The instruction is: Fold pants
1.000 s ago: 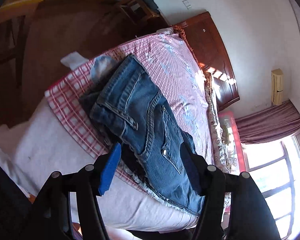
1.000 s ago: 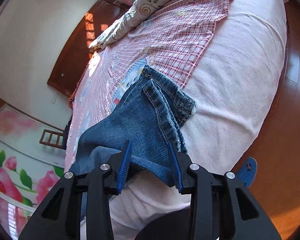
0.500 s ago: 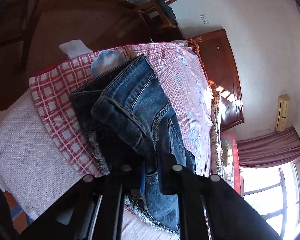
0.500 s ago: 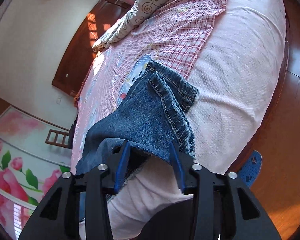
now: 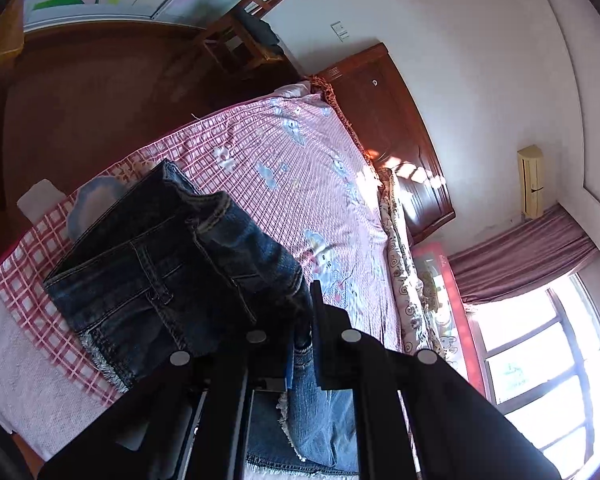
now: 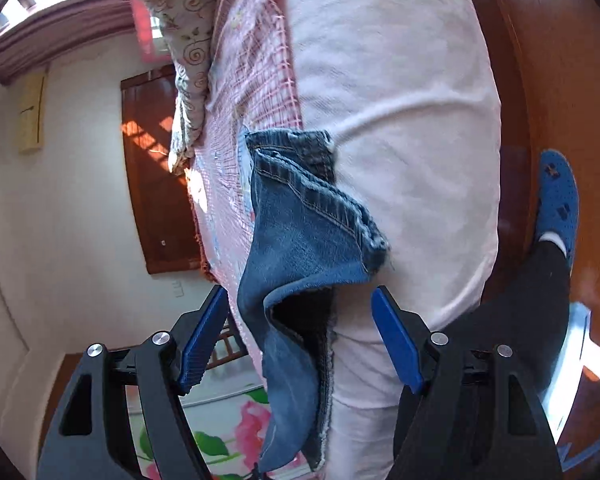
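The blue denim pants (image 5: 160,272) lie on the pink checked sheet (image 5: 300,168) of the bed, partly doubled over. My left gripper (image 5: 300,320) is shut on a fold of the denim near the waistband and holds it lifted. In the right wrist view the pants (image 6: 300,232) hang over the bed's edge, with a frayed hem toward the camera. My right gripper (image 6: 300,332) is open, its blue pads (image 6: 395,344) on either side of the hanging denim without pinching it.
A dark wooden headboard (image 5: 399,140) and a patterned pillow (image 5: 403,248) are at the bed's far end. A wooden chair (image 5: 240,44) stands on the brown floor. The person's leg and blue shoe (image 6: 555,196) are beside the bed.
My left gripper closed on the pants and lifted a fold over. My right gripper opened wide, let go of the denim and rotated; the leg now hangs loose between its fingers.
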